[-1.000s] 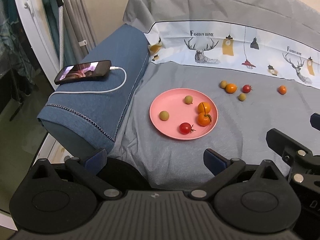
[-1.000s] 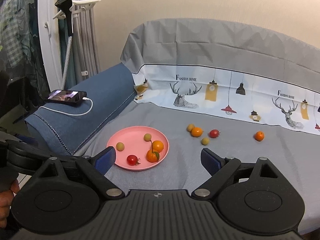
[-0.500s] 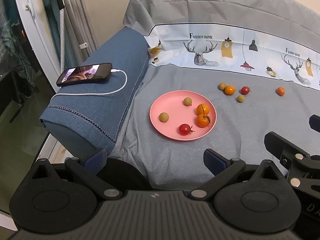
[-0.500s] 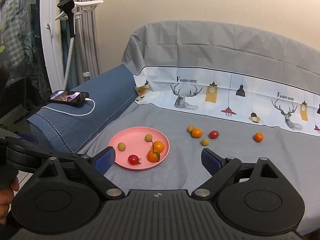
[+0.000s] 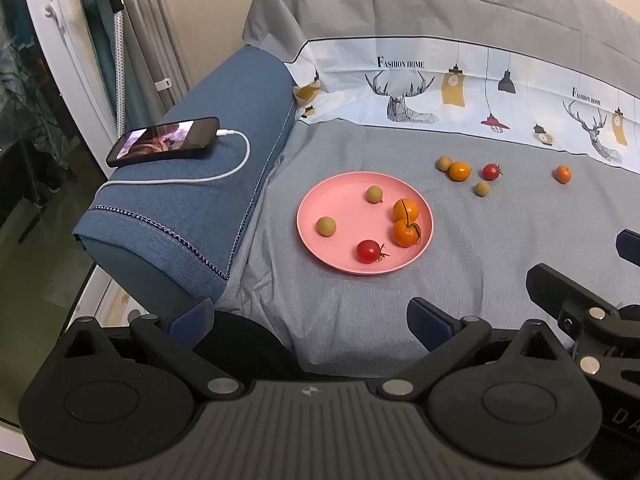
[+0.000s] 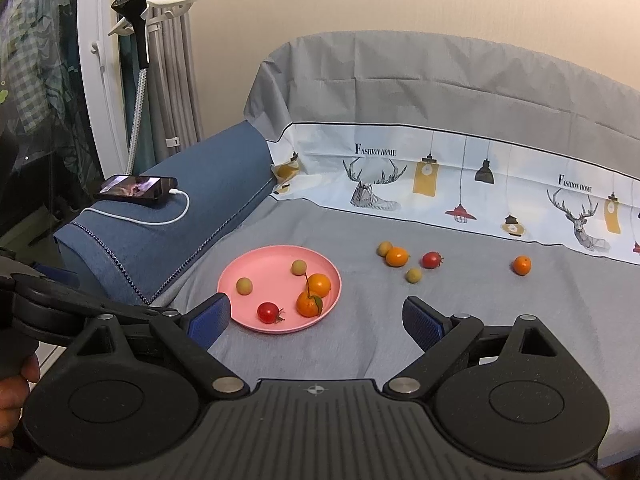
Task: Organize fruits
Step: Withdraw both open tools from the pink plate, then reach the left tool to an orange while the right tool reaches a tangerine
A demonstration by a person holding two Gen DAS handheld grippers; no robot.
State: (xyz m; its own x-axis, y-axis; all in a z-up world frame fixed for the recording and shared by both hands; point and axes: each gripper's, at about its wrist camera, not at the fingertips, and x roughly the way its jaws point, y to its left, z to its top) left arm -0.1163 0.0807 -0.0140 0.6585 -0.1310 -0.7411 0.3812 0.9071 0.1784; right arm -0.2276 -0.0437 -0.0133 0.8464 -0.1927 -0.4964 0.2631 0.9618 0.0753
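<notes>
A pink plate (image 5: 320, 204) (image 6: 256, 268) lies on the grey sofa seat. It holds two oranges (image 5: 405, 233) (image 6: 309, 304), a red tomato (image 5: 369, 251) (image 6: 268, 312) and two small green fruits (image 5: 326, 225) (image 6: 244, 285). Behind it to the right on the seat lie an orange (image 5: 459, 171) (image 6: 397, 256), a tomato (image 5: 491, 171) (image 6: 431, 259), two green fruits (image 5: 482, 189) (image 6: 413, 275) and a lone orange (image 5: 562, 174) (image 6: 521, 265). My left gripper (image 5: 310, 320) is open and empty, near the seat's front edge. My right gripper (image 6: 316, 316) is open and empty, just in front of the plate.
A blue sofa armrest (image 5: 208, 184) (image 6: 180, 208) on the left carries a phone (image 5: 164, 146) (image 6: 138, 187) on a white charging cable. The sofa back has a grey printed cover (image 6: 440, 160). A stand with a hose (image 6: 138, 92) and curtains are far left.
Both grippers have drawn back a little and risen slightly, so the plate and fruits look a bit smaller. Nothing on the seat has moved.
</notes>
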